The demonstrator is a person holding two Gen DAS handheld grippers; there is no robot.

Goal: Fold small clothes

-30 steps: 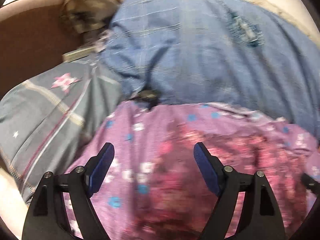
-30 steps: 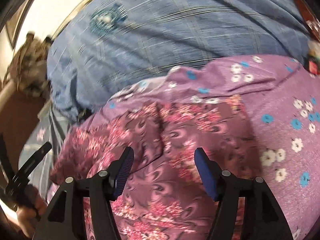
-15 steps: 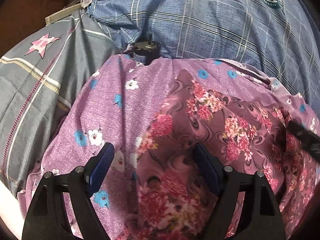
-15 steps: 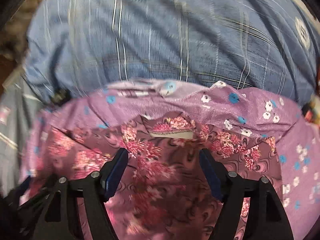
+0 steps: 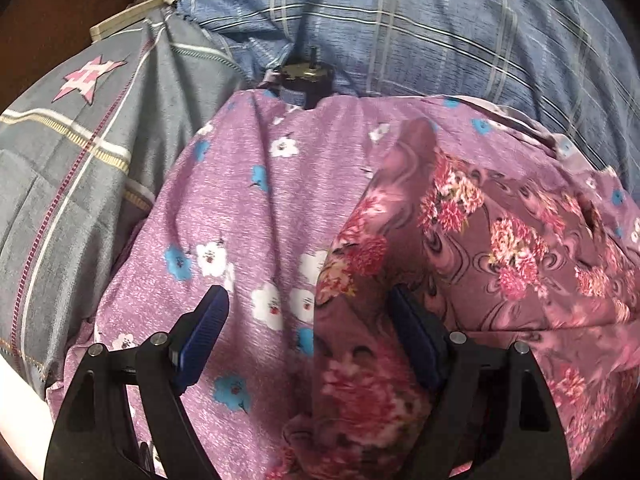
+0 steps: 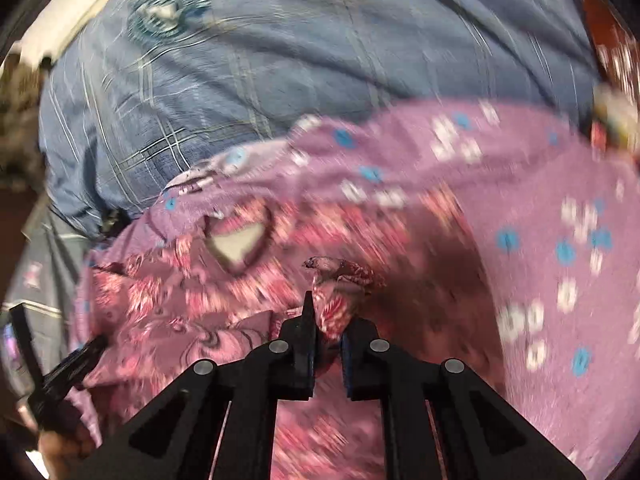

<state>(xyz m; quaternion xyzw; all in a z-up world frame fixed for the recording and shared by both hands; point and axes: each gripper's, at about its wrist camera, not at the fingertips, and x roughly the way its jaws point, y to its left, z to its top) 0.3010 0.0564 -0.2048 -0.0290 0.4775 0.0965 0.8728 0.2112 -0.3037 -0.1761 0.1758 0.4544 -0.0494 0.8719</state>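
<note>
The right claw (image 6: 327, 334) has closed since a moment ago, pinching a fold of the pink flowered garment (image 6: 224, 304) (blurred in its own view). The left claw (image 5: 308, 336) stays wide open over the garment's left edge on the purple bedsheet (image 5: 248, 216); only its view shows the small black motor (image 5: 304, 80).

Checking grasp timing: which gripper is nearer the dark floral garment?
Right. The right gripper is shut on the dark floral garment; the left gripper hangs open over its edge.
</note>
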